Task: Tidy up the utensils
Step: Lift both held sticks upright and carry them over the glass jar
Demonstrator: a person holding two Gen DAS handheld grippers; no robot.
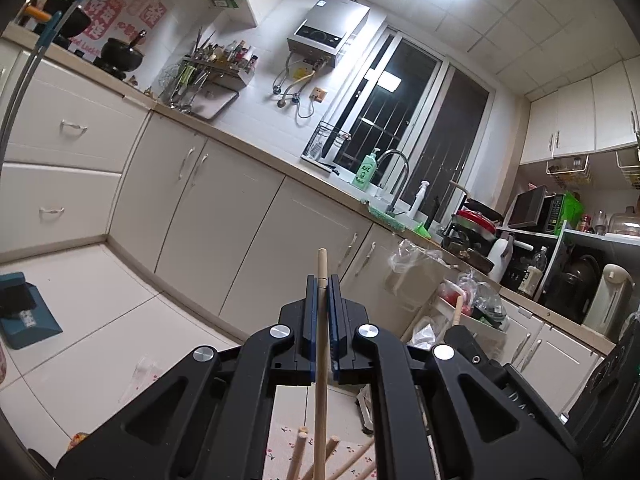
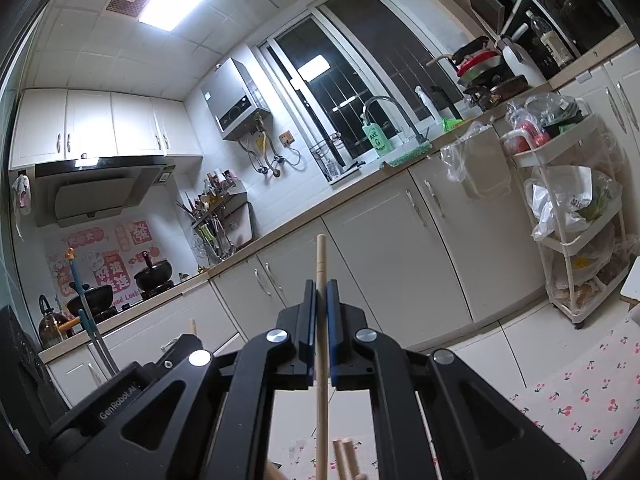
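While each gripper is raised toward the kitchen counters, a pale round wooden chopstick (image 1: 321,320) stands upright between the blue-padded jaws of the left gripper (image 1: 322,280), which are clamped on its shaft with its blunt top end poking out above the fingertips. A second pale wooden chopstick (image 2: 321,312) is pinched the same way in the right gripper (image 2: 321,284), its jaws closed on the stick and its top end rising past them. Below the left gripper, several more loose wooden chopsticks (image 1: 332,456) show their ends over a white cloth printed with red cherries (image 1: 284,444); the right wrist view shows a few such chopstick ends (image 2: 346,456) at its lower edge and the same cherry-print cloth (image 2: 580,400) to the right. In the left wrist view the black body of the right gripper (image 1: 472,344) sits just beside the left one. Beyond them run cream cabinet doors (image 2: 392,256) under a beige countertop (image 2: 304,220), with a curved metal tap (image 1: 396,176) and a green soap bottle (image 1: 366,172) near the dark window (image 2: 360,76), and a white tiered trolley (image 2: 576,216) loaded with plastic bags.
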